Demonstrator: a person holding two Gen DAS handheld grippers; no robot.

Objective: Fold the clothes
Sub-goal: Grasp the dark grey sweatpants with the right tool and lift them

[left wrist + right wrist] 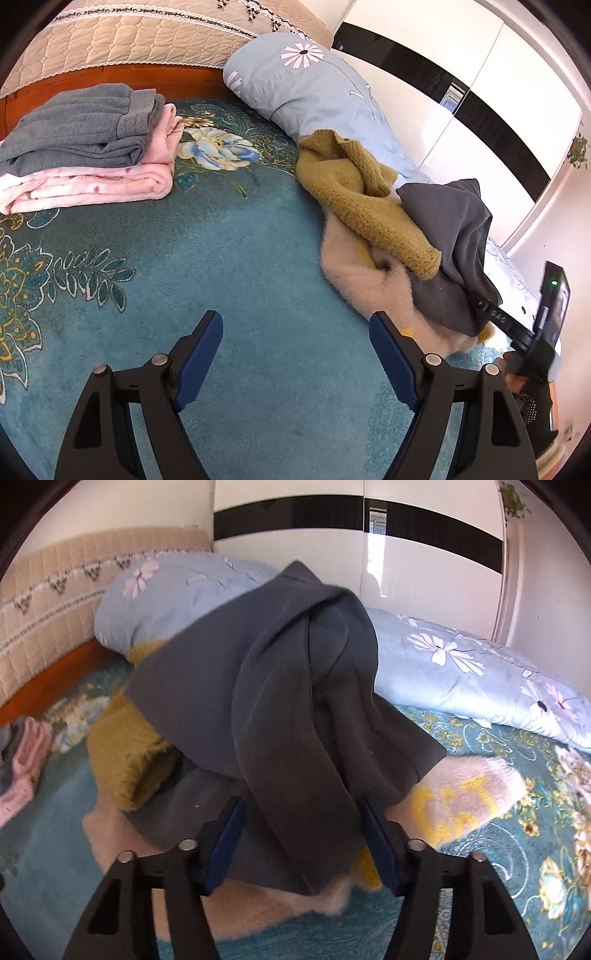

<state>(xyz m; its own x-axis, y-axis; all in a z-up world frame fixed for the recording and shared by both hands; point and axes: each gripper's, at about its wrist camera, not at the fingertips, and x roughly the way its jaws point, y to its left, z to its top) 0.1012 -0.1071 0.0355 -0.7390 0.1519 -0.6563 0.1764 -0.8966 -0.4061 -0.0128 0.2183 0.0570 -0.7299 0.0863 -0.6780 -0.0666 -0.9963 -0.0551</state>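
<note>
An unfolded pile lies on the bed: a mustard knit sweater (369, 206), a dark grey garment (450, 236) and a cream fluffy garment (365, 280) with yellow letters (454, 808). My left gripper (295, 325) hovers open over bare bedspread, left of the pile, with nothing in it. My right gripper (301, 805) is open, and a fold of the dark grey garment (280, 701) hangs between its blue pads. In the left wrist view a black finger (495, 314) of the right gripper pokes into the grey cloth.
A folded grey sweater (77, 125) sits on a folded pink garment (92, 184) at the far left. The teal floral bedspread (221, 266) covers the bed. A light blue quilt (306, 92) lies behind the pile. Beige headboard (129, 33) and white wardrobe (406, 561) stand beyond.
</note>
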